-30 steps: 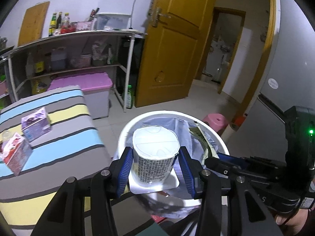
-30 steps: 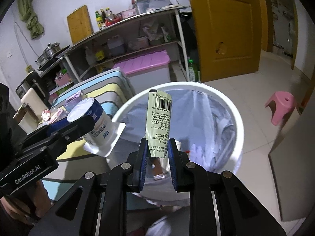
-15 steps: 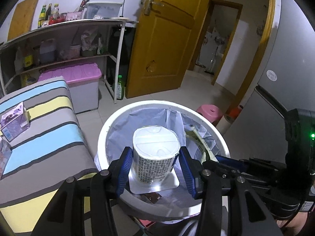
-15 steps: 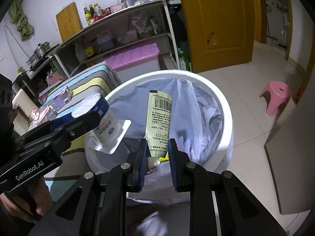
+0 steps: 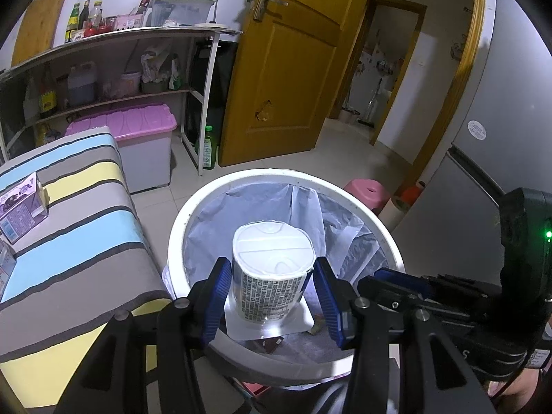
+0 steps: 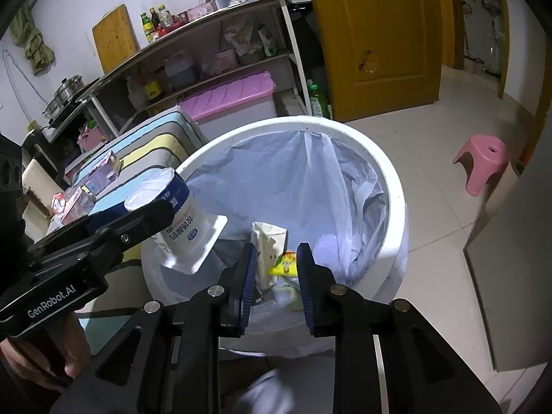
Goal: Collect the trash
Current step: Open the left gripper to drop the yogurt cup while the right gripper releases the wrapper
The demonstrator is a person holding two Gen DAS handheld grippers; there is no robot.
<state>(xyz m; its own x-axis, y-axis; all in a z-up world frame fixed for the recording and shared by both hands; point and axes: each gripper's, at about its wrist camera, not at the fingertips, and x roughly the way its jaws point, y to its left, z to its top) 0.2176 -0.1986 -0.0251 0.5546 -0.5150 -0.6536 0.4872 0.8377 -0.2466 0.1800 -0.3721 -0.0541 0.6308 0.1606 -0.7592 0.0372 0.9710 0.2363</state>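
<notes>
Two tongs over the bin point(image 5: 179, 222): left tongs point(image 5: 272, 296) clamp a yogurt cup point(image 5: 270, 276); right tongs point(image 6: 277, 269) are opening, empty.

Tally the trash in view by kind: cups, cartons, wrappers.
Cups: 1, the yogurt cup
Cartons: 2, the purple carton and the red carton, both on the striped cloth
Wrappers: 2, the pale pouch and the yellow wrapper, both inside the bin; more may be hidden under them
Total: 5
</notes>
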